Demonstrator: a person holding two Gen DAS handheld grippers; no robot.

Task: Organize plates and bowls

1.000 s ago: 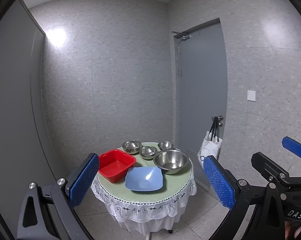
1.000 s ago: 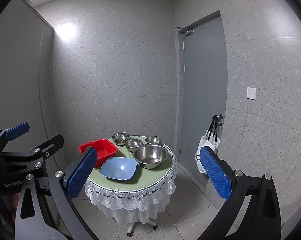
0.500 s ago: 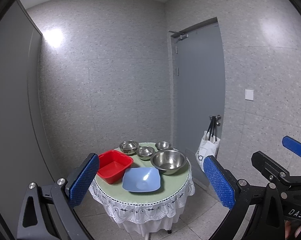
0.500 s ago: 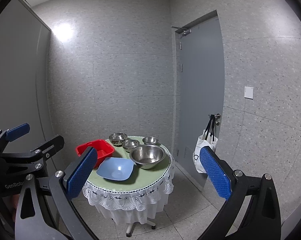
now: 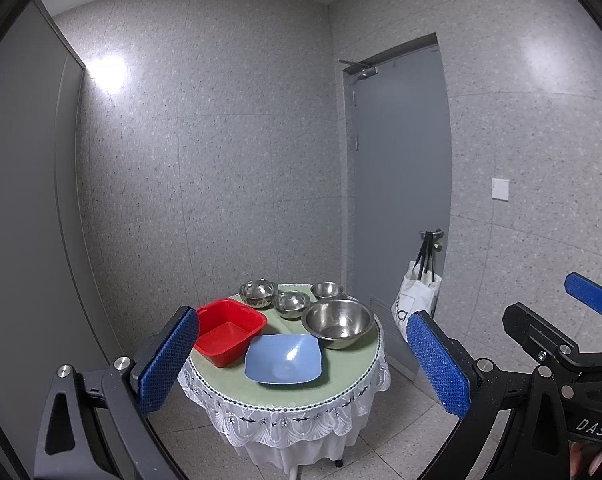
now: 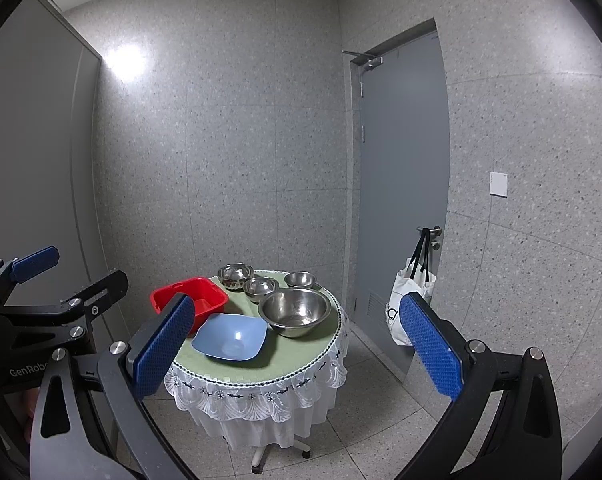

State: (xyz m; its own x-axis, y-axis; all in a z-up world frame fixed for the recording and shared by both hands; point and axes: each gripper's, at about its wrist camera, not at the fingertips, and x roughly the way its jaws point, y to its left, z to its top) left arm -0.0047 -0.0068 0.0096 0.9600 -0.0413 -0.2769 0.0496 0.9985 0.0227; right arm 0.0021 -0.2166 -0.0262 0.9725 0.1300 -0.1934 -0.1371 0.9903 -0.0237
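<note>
A small round table (image 5: pixel 353 372) (image 6: pixel 301 364) with a green top and white lace skirt stands some way ahead. On it sit a red square basin (image 5: pixel 229 330) (image 6: pixel 195 300), a blue square bowl (image 5: pixel 283 359) (image 6: pixel 231 337), a large steel bowl (image 5: pixel 338 322) (image 6: pixel 295 311) and three small steel bowls (image 5: pixel 291 304) (image 6: pixel 261 286) at the back. My left gripper (image 5: pixel 303 364) is open and holds nothing, well short of the table. The right gripper (image 6: pixel 297 350) is likewise open with nothing between its blue pads.
A grey door (image 5: pixel 401 184) (image 6: pixel 405 184) is in the right wall, with a white tote bag (image 5: pixel 417 296) (image 6: pixel 409 300) hung on its handle. Speckled walls close the room behind the table. Tiled floor (image 6: pixel 361 432) surrounds the table's pedestal foot.
Both views have drifted slightly; the table sits a little further left and lower in each. Both grippers stay open and the dishes have not moved.
</note>
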